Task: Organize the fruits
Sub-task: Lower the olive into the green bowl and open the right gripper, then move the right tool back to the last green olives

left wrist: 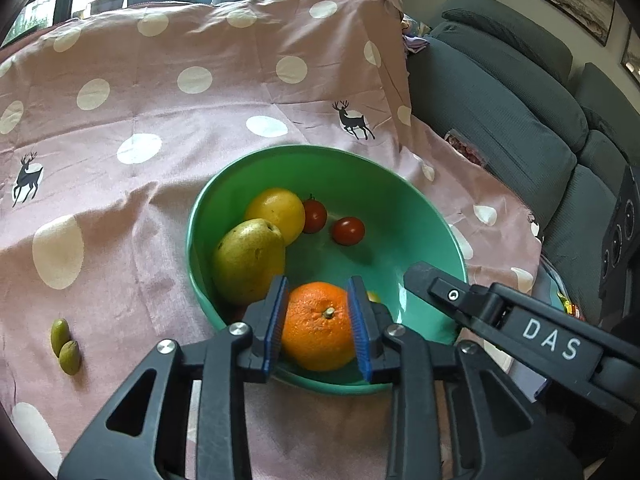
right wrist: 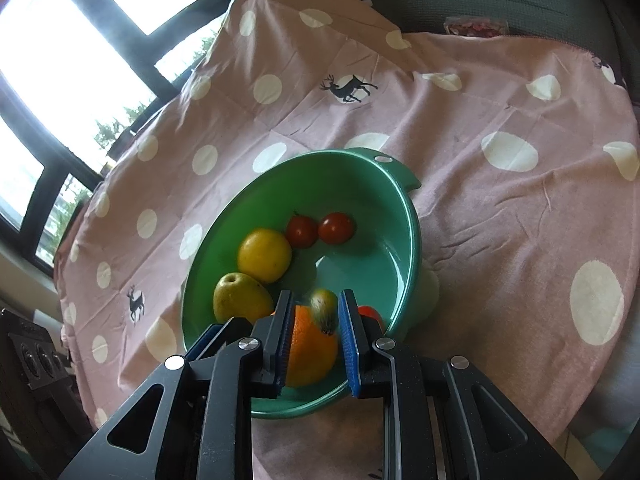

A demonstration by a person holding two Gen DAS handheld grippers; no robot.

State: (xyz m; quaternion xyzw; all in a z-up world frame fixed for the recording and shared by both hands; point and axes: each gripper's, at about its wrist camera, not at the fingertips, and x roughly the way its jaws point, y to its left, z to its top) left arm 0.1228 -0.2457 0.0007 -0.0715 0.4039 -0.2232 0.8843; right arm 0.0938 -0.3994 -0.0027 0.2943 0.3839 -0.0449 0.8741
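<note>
The orange, bright and pebbled with a small stem nub facing up, sits inside the green bowl near its front wall. The left gripper brackets it, blue pads beside each flank; whether they press on the fruit cannot be told. A yellow-green pear leans against the bowl's left wall, a yellow citrus fruit behind it, and two cherry tomatoes lie farther back. The right gripper hangs over the bowl's near rim, its jaws drawn in with a blurred small greenish fruit between them. Two green olives rest on the pink dotted cloth.
</note>
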